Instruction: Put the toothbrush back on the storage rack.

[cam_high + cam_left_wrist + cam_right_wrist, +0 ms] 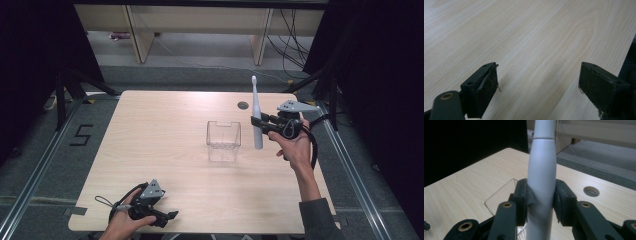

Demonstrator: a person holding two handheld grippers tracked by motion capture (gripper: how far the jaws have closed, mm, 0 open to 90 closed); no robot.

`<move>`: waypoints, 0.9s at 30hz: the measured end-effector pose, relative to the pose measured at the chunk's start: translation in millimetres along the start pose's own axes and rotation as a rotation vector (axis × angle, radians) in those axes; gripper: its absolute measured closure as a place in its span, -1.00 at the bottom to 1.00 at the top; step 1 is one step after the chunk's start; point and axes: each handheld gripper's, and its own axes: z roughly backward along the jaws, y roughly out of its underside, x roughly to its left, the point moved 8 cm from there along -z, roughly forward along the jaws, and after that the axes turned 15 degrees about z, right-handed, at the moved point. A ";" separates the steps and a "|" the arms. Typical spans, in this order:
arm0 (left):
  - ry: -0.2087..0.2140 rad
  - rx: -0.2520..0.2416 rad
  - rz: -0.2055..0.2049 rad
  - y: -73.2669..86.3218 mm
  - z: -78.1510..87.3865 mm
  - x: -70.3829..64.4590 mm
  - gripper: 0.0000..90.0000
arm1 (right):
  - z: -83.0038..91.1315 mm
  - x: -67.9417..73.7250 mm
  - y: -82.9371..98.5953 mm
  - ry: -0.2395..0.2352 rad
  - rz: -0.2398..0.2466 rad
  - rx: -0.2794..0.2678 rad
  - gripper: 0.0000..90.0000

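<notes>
White toothbrush [257,116] upright in right claw [259,123], head up

table: pale wood-grain top [165,150], round cable hole [243,105] near far edge | floor: grey carpet [50,165], a "5" [81,135] marked in black tape | back: light wooden furniture legs [140,40], loose cables [292,40] | sides: black curtains [380,75]

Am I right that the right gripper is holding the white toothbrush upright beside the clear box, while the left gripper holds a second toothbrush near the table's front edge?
Not quite: the left gripper is open and holds nothing, as the left gripper view shows. The rest stands.
</notes>
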 end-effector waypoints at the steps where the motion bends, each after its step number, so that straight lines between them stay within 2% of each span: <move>1: 0.000 0.001 -0.002 0.0 0.0 0.1 -0.67 | -1.6 0.3 -2.3 -0.009 0.015 -0.003 0.48; 3: 0.000 0.000 -0.001 0.0 -0.3 -0.1 -0.67 | -4.5 1.4 -7.1 -0.010 0.028 -0.014 0.48; 4: 0.013 -0.009 0.013 -0.3 -0.9 -2.5 -0.67 | -6.0 2.0 -9.9 -0.001 0.031 -0.021 0.48; 6: 0.012 -0.009 0.013 -0.2 -0.8 -2.3 -0.67 | -9.9 6.6 -15.4 -0.022 0.009 -0.028 0.48; 7: -0.001 0.001 -0.003 0.1 -0.1 0.0 -0.67 | -12.1 6.9 -17.7 -0.034 0.027 -0.031 0.48; 8: -0.001 0.001 -0.001 0.0 -0.2 0.0 -0.67 | -14.2 8.1 -19.2 -0.030 0.024 -0.027 0.48; 9: 0.011 -0.008 0.013 -0.2 -0.9 -2.2 -0.67 | -17.1 8.0 -21.1 -0.027 0.041 -0.032 0.48; 10: 0.013 -0.010 0.015 -0.2 -1.1 -2.6 -0.67 | -19.8 11.3 -22.9 -0.038 0.023 -0.033 0.48; 11: 0.012 -0.012 0.015 -0.2 -1.2 -2.7 -0.67 | -22.7 11.1 -24.3 -0.033 0.037 -0.040 0.48; 12: 0.013 -0.010 0.015 -0.3 -0.9 -2.6 -0.67 | -26.2 14.7 -26.1 -0.053 0.023 -0.037 0.48; 13: 0.012 -0.010 0.014 -0.3 -0.8 -2.4 -0.67 | -29.7 14.9 -28.0 -0.053 0.044 -0.044 0.48; 15: 0.007 0.001 0.000 0.2 0.4 -1.0 -0.67 | -36.4 19.3 -31.3 -0.063 0.037 -0.049 0.48; 21: 0.011 -0.001 0.001 0.3 -0.1 -1.8 -0.67 | -58.0 25.3 -33.9 -0.082 0.055 -0.020 0.48; 22: 0.016 -0.014 0.016 -0.4 -0.6 -3.3 -0.67 | -61.7 27.0 -33.2 -0.084 0.055 -0.008 0.48; 24: 0.016 -0.015 0.017 -0.6 -0.2 -3.1 -0.67 | -69.5 31.8 -31.2 -0.105 0.045 0.013 0.48; 25: 0.016 -0.016 0.018 -0.6 -0.2 -3.1 -0.67 | -72.7 30.7 -29.9 -0.101 0.071 0.024 0.48; 26: 0.005 -0.004 -0.002 0.0 0.7 -0.8 -0.67 | -75.7 33.7 -28.5 -0.113 0.047 0.035 0.48; 27: 0.005 -0.008 0.003 -0.2 0.6 -1.3 -0.67 | -78.5 32.6 -27.1 -0.108 0.071 0.040 0.48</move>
